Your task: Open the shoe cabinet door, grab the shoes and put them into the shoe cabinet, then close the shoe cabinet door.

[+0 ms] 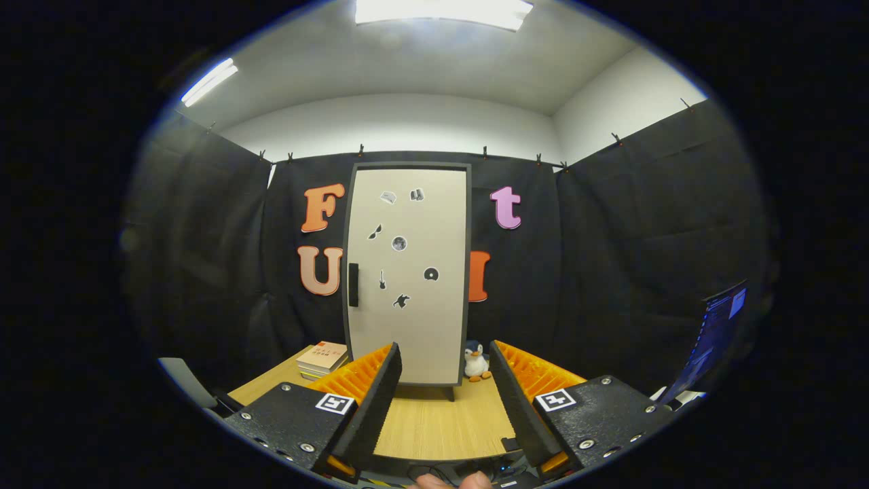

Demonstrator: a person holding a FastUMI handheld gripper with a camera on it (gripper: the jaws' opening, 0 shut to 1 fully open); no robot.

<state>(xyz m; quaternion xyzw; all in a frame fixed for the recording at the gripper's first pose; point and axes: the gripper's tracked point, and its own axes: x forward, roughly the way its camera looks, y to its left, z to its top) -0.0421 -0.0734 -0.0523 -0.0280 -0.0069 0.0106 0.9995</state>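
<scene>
The shoe cabinet (407, 272) stands upright at the far end of the wooden table (434, 421), well beyond my fingers. Its pale door is shut and carries several small stickers. A dark vertical handle (353, 284) sits on the door's left edge. My gripper (445, 356) is open, held back from the cabinet over the table, with nothing between its fingers. The cabinet's lower part shows in the gap between the two fingers.
A stack of books (323, 358) lies to the left of the cabinet's base. A small penguin toy (476, 363) stands to its right. A screen (716, 333) is at the far right. A fingertip (451, 481) shows below the gripper, near some cables.
</scene>
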